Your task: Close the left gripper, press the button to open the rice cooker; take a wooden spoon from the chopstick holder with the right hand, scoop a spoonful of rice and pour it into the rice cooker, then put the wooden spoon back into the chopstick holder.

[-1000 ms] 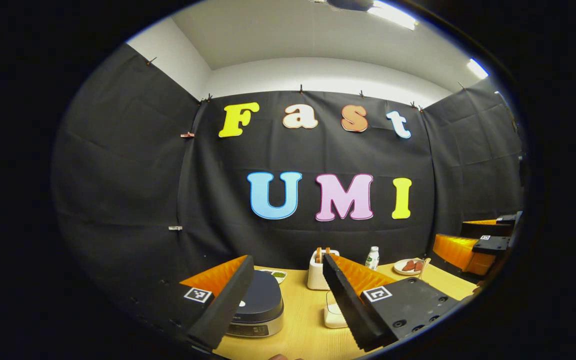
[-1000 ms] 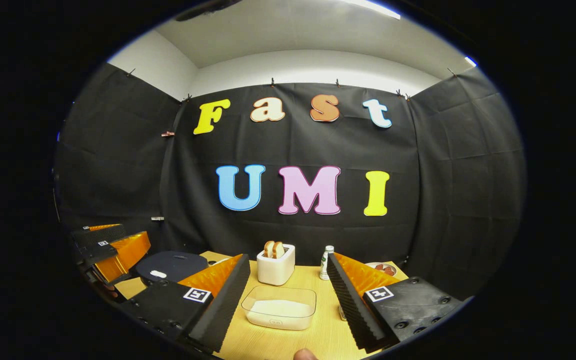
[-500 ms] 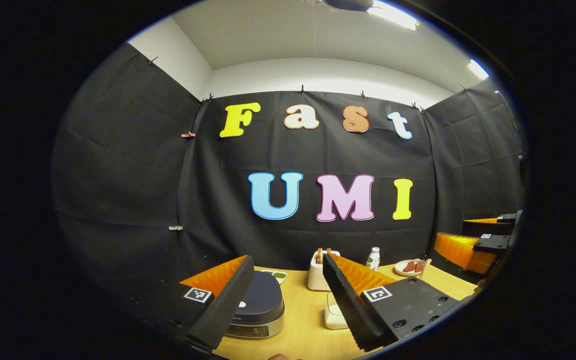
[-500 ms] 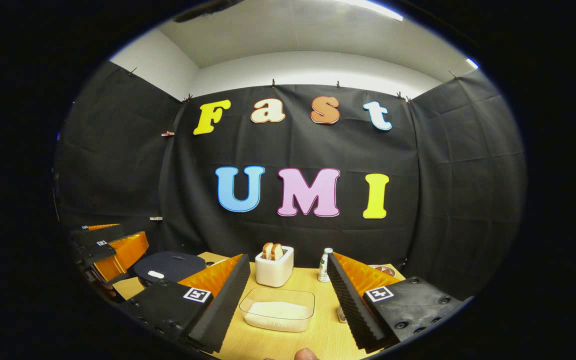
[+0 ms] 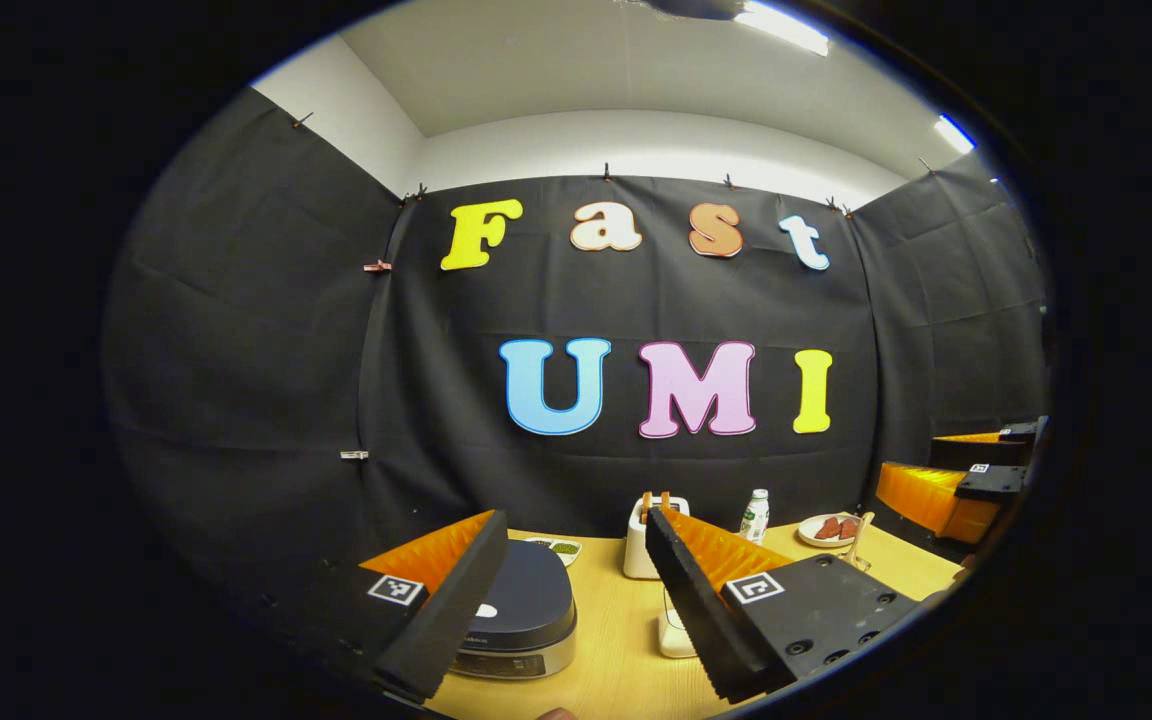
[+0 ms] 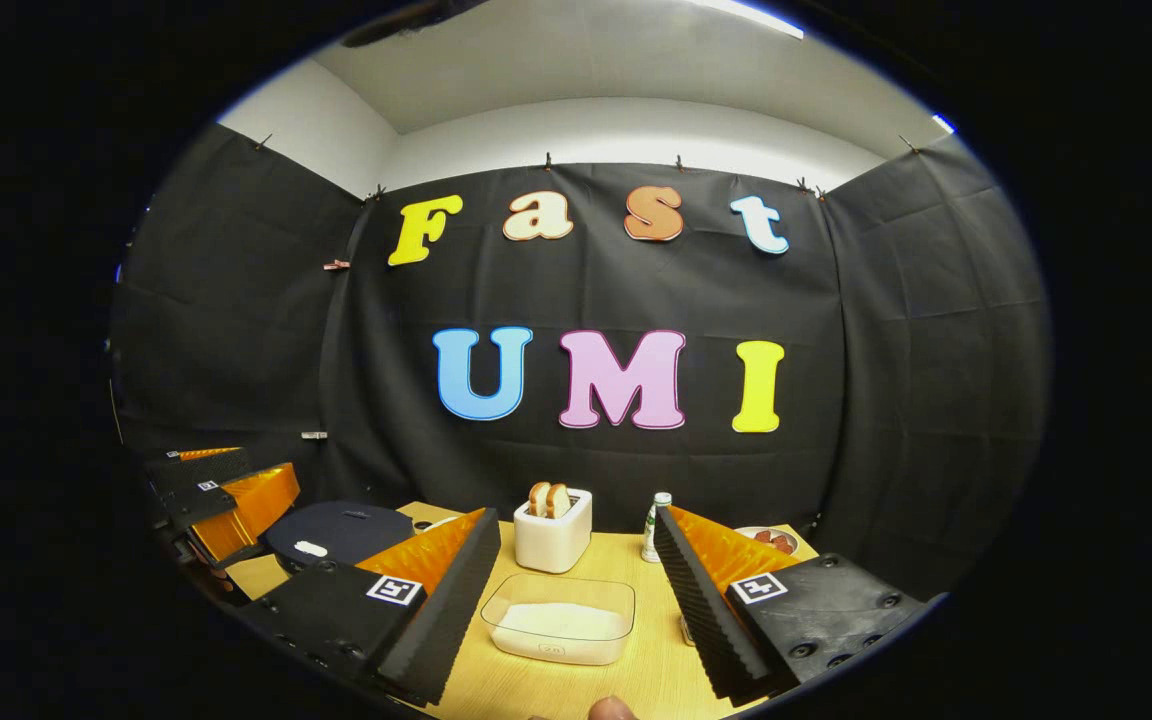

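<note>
left gripper [image 5: 566, 590] agape, right gripper [image 6: 576, 590] agape

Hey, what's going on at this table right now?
A person holds two tongs above a wooden table, both open and empty. The left tongs hang over the rice cooker, whose lid is down. The right tongs hang over a clear container of rice. A toaster, a bottle and a plate of food stand farther back. Nothing has been touched.
</note>
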Motion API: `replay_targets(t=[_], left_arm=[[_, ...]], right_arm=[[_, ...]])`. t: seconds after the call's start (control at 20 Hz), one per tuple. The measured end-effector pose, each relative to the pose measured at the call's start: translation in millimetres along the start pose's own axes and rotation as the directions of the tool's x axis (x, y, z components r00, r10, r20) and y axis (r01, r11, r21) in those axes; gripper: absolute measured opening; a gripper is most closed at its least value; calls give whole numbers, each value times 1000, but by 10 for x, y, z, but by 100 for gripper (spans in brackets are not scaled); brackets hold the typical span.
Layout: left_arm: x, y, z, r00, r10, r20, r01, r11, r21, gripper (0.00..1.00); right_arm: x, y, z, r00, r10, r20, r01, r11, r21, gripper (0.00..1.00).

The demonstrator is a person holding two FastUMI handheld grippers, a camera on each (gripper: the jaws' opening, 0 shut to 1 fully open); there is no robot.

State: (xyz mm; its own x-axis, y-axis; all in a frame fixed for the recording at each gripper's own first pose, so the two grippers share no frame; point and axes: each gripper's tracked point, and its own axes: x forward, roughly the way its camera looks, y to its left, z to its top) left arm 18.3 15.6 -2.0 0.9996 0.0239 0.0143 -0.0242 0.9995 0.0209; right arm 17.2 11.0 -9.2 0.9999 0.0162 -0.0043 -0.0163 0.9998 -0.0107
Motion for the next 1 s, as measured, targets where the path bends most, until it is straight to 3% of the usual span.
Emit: replay_targets(t=[0.2,0.4,0.55,0.75,1.0], left_arm=[[87,19,-57,1000,-1,-17,0,1000,-6,93],[208,360,-214,993,94,-64,-94,995,17,7],[298,402,-497,982,101,-161,-105,994,-15,6],[490,646,-767,964,133,-231,-134,991,15,5],[689,817,-1306,916,111,-385,-123,992,-7,5]], right_arm=[[52,21,-1,1000,1,2,-1,1000,-3,96],[113,60,-31,1000,3,-3,-3,1000,-5,96],[153,80,-47,1000,-2,-5,2,1000,-4,96],[219,118,-107,1000,-7,-16,7,1000,-8,96],[295,158,-148,1000,-14,-23,13,1000,-24,96]])
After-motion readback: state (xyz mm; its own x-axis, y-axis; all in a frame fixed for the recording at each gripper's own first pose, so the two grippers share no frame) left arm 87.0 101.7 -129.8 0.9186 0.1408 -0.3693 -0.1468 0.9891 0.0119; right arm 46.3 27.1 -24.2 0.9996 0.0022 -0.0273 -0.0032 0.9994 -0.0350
